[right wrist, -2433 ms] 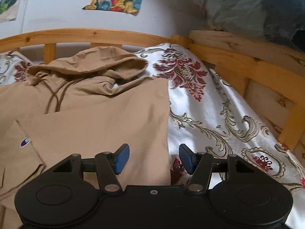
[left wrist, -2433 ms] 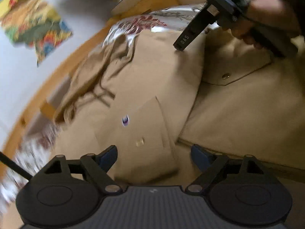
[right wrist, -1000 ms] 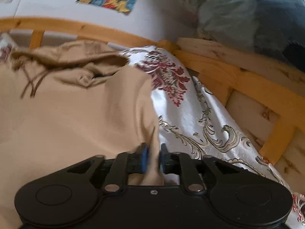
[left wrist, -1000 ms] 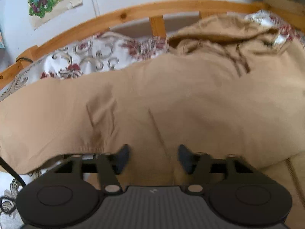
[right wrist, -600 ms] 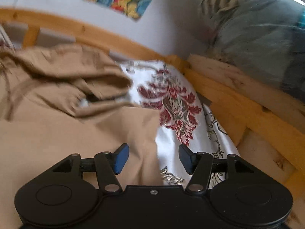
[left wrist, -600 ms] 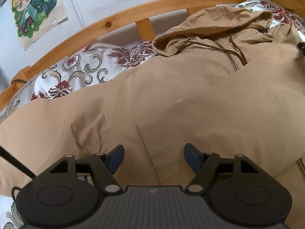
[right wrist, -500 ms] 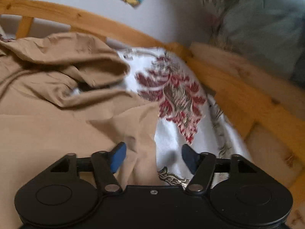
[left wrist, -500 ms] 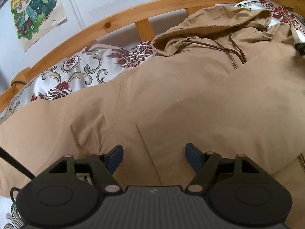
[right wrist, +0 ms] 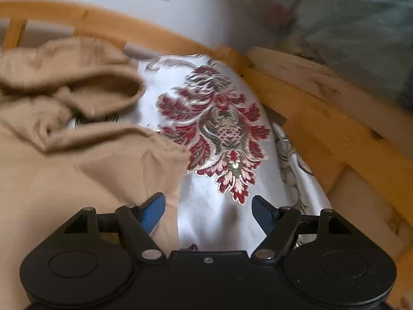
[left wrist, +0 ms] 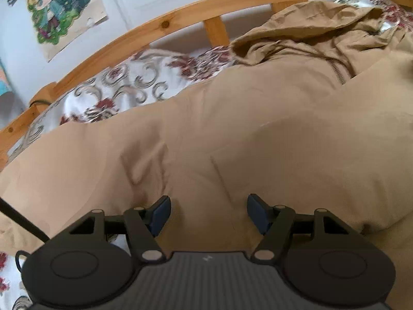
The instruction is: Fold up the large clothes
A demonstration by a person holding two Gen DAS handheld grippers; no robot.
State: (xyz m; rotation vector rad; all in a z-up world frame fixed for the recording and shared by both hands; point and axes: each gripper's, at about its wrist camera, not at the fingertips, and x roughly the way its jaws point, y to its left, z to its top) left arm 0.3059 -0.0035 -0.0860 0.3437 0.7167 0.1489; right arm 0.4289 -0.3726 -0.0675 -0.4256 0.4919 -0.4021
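Tan hoodie [left wrist: 258, 129] spread over the floral bedspread [right wrist: 219, 134] inside the wooden bed frame [left wrist: 165, 23].
Your left gripper [left wrist: 208, 213] hangs over the hoodie's body, fingers wide apart, holding nothing. Your right gripper [right wrist: 208, 210] is also spread wide and empty, its left finger [right wrist: 152, 210] over the hoodie's edge, hood [right wrist: 77, 85] beyond.

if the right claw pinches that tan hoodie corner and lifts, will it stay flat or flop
The tan hoodie will probably flop: its corner is already creased and its hood slumps. On the glossy bedspread it may slide easily. The right claw is open.
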